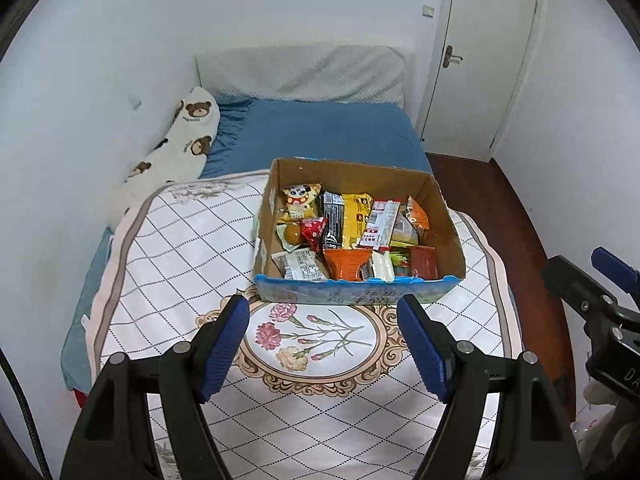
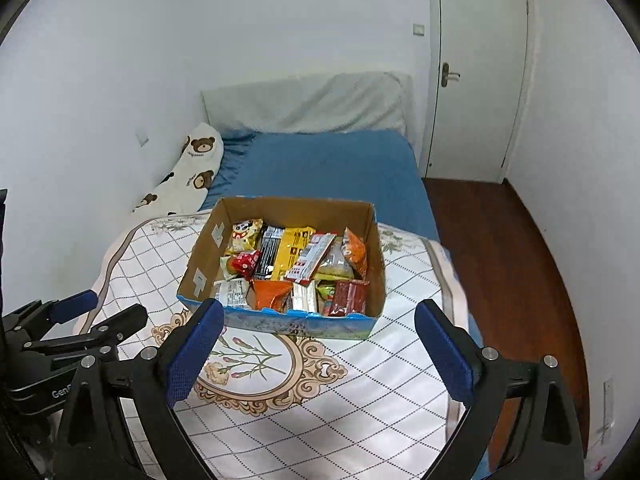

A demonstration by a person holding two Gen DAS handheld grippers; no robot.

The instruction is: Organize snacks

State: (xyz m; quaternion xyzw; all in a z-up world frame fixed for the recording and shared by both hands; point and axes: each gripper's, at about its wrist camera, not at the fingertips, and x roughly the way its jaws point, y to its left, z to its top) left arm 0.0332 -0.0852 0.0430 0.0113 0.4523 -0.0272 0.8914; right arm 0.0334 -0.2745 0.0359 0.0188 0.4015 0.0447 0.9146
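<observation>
Left gripper [image 1: 323, 312]: nearest the left wrist camera; two black arms with blue ribbed pads, spread apart with nothing between them, above the quilt and short of the box.
Right gripper [image 2: 319, 320]: nearest the right wrist camera; two blue pads, jaws gaping wide and empty, also short of the box's near wall.
Writing on grippers: "Gen…" was partly readable on the left tool's body in the right wrist view; "DA…" on the right tool's body in the left wrist view; the rest was cut off.
Cardboard box [image 1: 448, 216]: one, open-topped, brown inside, blue printed near wall, resting on the quilt near its far edge.
Box lettering: large characters on the blue wall, too blurred to read.
Snacks [image 1: 352, 228]: roughly a dozen packets, all inside the box, overlapping; exact count uncertain.
Packets told apart: one yellow cartoon-panda bag [image 1: 300, 200], one black-and-yellow bag [image 1: 348, 220], one red-and-white bar [image 1: 380, 224], one small red packet [image 1: 314, 232], one orange bag [image 1: 346, 266], one dark red packet [image 1: 422, 262].
Packet print: none legible.
Quilt [image 1: 180, 248]: one, white with diamond stitching and one floral medallion.
Bed sheet [image 1: 328, 132]: one, blue.
Bear-print pillow [image 1: 188, 136]: one, against the wall.
Door [image 1: 484, 52]: one, white, closed.
</observation>
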